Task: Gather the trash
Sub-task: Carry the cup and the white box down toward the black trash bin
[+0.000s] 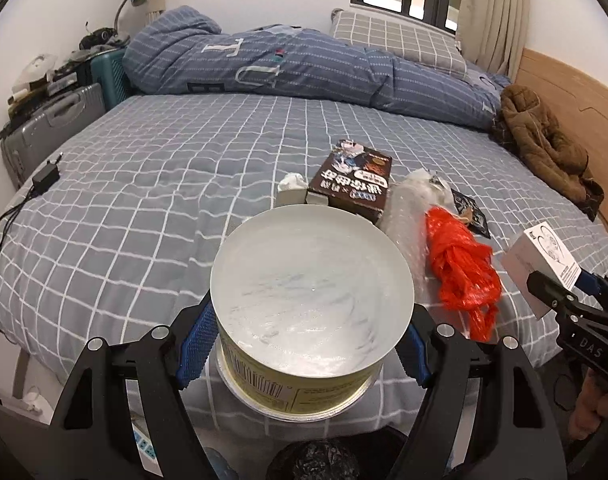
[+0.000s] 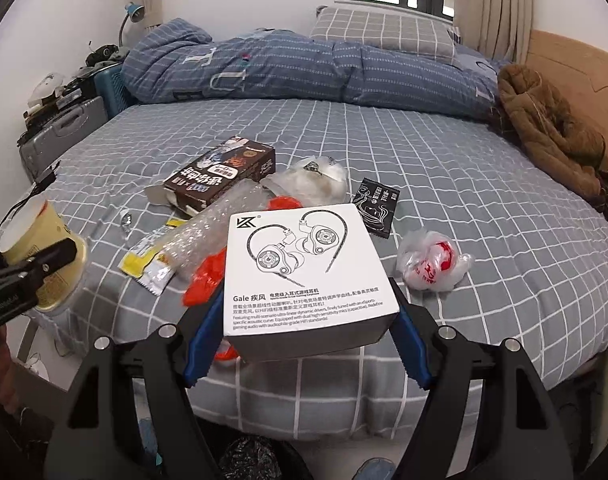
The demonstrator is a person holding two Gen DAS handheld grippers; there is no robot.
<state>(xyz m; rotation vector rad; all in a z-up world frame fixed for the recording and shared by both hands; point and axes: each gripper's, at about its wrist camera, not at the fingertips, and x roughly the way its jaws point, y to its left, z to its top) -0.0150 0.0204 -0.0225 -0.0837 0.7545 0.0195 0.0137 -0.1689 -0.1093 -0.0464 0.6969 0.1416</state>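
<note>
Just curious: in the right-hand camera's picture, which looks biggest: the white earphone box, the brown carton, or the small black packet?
1. White earphone box, though it is nearest the camera, held in the right gripper.
2. Brown carton.
3. Black packet.

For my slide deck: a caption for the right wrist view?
Right gripper lifts white earphone box above trash-strewn bed.

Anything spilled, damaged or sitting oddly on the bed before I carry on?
No spill shows. The brown carton lies on its side with an end flap torn open, and a charger with its cable trails off the bed's left edge. Otherwise just loose wrappers.
</note>
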